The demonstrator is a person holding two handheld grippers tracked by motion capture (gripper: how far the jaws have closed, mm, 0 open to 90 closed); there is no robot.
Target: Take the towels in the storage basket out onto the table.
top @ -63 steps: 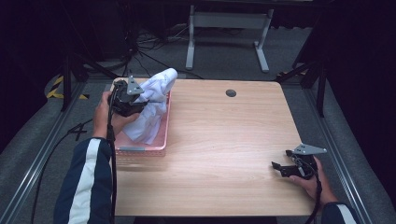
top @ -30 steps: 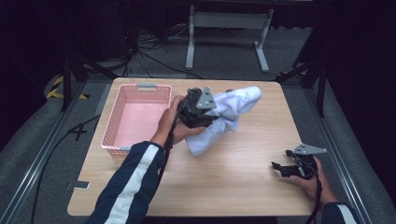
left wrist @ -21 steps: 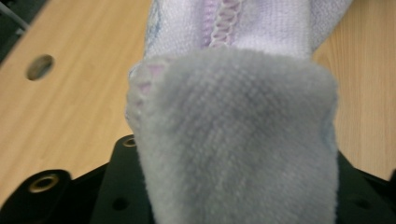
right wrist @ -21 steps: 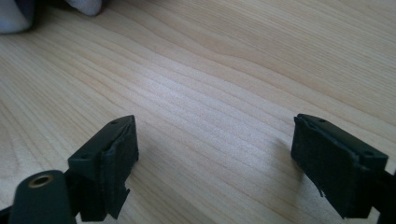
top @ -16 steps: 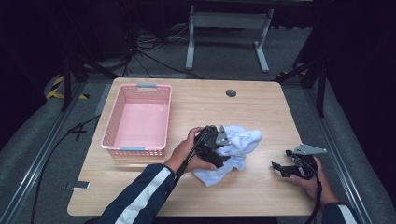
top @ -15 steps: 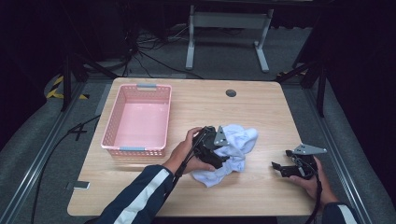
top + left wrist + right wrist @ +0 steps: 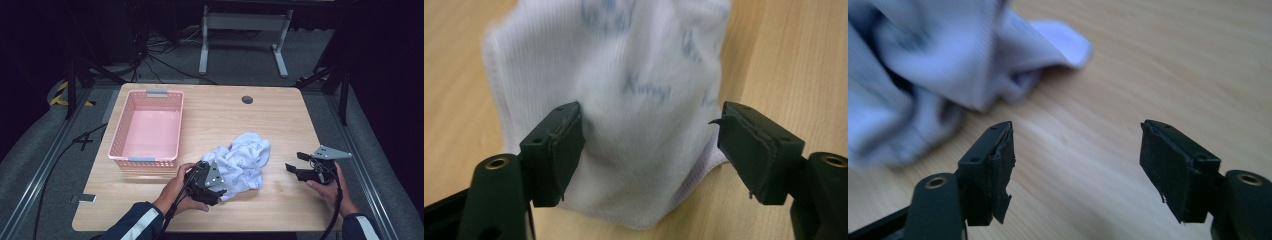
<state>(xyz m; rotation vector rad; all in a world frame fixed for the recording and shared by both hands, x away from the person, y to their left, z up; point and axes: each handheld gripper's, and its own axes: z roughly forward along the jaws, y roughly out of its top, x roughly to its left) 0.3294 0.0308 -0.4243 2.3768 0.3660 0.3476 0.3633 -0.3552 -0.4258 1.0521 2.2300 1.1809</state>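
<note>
**Soft white garment released on the worktop, best gripped at a hemmed edge**

High view: A crumpled white garment (image 7: 240, 165) is seen near the middle of the worktop (image 7: 280, 120), right of the pink basket (image 7: 148, 127). The left tool (image 7: 216, 184) is held against its near left edge; the right tool (image 7: 295, 162) is held apart from it, to the right.

Left gripper view: The jaws have just been closing slightly, yet they stand released, with the ribbed cloth (image 7: 644, 100) lying between them and no pad pressing on it. The fabric is judged light, limp and easily bunched, so a stitched hem or a thick fold is preferred as a hold.

Right gripper view: The right tool's jaws have also just been closing a little but are released over bare wood, and a loose flap (image 7: 1058, 45) of the garment is seen beyond them to the far left.
</note>
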